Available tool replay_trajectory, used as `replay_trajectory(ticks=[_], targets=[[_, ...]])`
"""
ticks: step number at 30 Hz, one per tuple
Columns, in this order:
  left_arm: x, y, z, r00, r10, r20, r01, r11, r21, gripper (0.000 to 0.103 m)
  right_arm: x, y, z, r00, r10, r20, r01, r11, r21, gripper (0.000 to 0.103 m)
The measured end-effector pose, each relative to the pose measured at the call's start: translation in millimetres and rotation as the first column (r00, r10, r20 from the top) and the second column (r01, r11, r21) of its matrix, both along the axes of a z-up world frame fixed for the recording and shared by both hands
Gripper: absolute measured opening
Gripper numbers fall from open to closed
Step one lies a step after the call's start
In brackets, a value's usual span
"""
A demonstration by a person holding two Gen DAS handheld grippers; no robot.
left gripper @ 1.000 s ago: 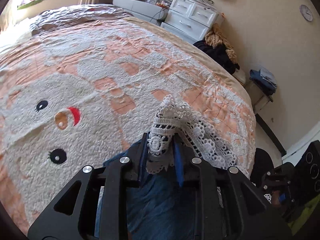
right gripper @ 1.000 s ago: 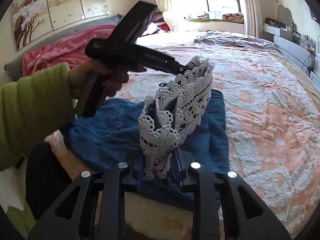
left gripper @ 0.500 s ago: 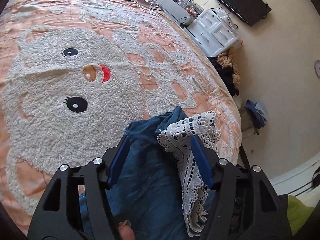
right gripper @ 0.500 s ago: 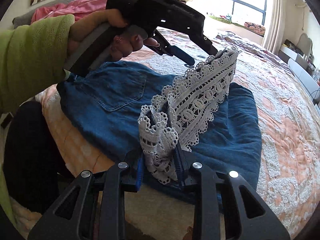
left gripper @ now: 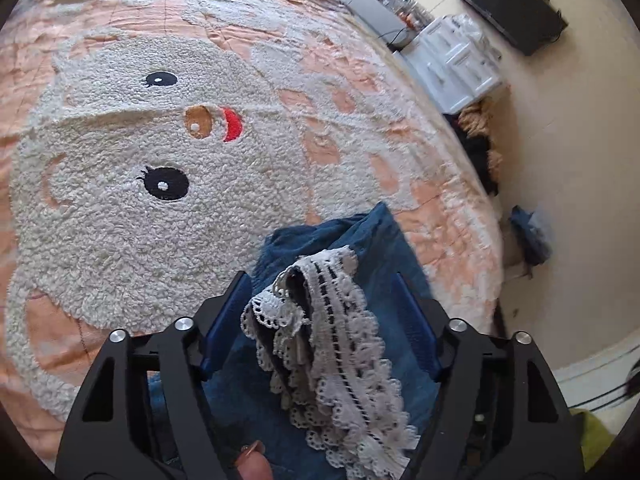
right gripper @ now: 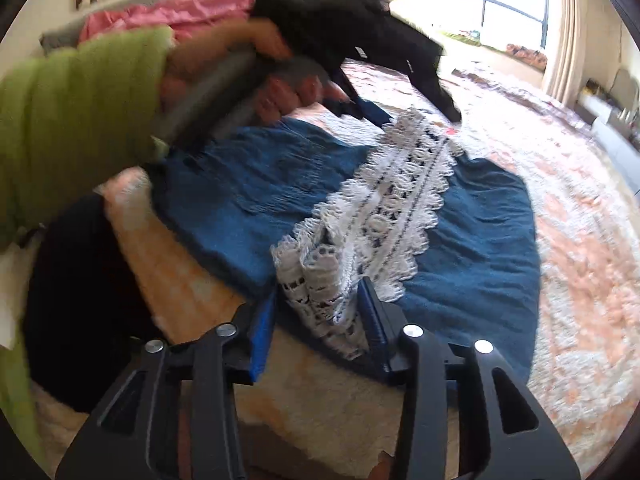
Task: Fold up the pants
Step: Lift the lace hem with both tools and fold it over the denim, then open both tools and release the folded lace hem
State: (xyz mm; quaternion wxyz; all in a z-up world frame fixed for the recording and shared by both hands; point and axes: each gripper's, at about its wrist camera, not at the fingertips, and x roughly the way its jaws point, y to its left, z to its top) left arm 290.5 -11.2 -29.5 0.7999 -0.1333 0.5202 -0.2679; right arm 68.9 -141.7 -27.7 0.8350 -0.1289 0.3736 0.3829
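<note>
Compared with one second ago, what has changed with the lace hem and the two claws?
Both claws let go. The left claw now stands open around the lace hem; the right claw is opening, the lace between its pads. The hem, held up before, now lies on the blue pants. The pants stay folded on the bedspread.

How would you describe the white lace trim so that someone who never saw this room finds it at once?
Start at the large bed with the peach quilt. Near its edge lie folded blue denim pants. The white lace trim runs as a band across them, the only white, openwork, scalloped piece on the plain blue cloth.
</note>
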Motion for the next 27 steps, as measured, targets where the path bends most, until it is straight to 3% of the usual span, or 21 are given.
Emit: replay_trajectory(ticks=[1, 3, 5, 9, 12, 15, 17, 21, 24, 27], targets=[[-1, -5, -4, 1.0, -0.007, 0.011, 0.006, 0.998, 0.056, 0.043, -1, -3, 3, 1.0, 0.007, -0.016, -0.007, 1.0, 0.021, 0.045], [-2, -12, -12, 1.0, -0.009, 0.027, 0.005, 0.988, 0.157, 0.042, -4, -17, 12, 0.999, 0.012, -0.033, -0.009, 0.997, 0.073, 0.046], [-6, -16, -16, 0.998, -0.029, 0.053, 0.018, 0.978, 0.207, 0.043, -3, -34, 21, 0.999, -0.005, -0.054, 0.012, 0.992, 0.125, 0.051], [-10, -17, -17, 0.996, -0.035, 0.078, 0.015, 0.967, 0.255, 0.043, 18, -70, 29, 0.986, -0.141, -0.083, 0.153, 0.975, 0.16, 0.053], [-12, -22, -15, 0.993, -0.044, 0.108, 0.01, 0.954, 0.3, 0.046, 41, -81, 24, 0.972, -0.202, -0.124, 0.218, 0.966, 0.137, 0.054], [-14, -27, -15, 0.988, -0.054, 0.142, 0.0, 0.935, 0.354, 0.052, 57, -81, 6, 0.96, -0.228, -0.162, 0.234, 0.972, 0.019, 0.055], [-15, -28, -14, 0.988, -0.055, 0.147, -0.003, 0.93, 0.367, 0.054, 57, -82, -5, 0.962, -0.227, -0.154, 0.223, 0.974, -0.04, 0.055], [-12, -31, -17, 0.986, -0.051, 0.156, -0.013, 0.923, 0.386, 0.06, 51, -84, -11, 0.964, -0.235, -0.127, 0.233, 0.972, -0.033, 0.055], [-11, -24, -9, 0.988, -0.019, 0.152, -0.032, 0.945, 0.326, 0.06, 50, -85, -6, 0.963, -0.235, -0.129, 0.234, 0.972, -0.027, 0.055], [-18, -16, 10, 0.986, -0.007, 0.168, -0.037, 0.966, 0.258, 0.06, 47, -94, -1, 0.96, -0.236, -0.153, 0.245, 0.969, 0.042, 0.055]])
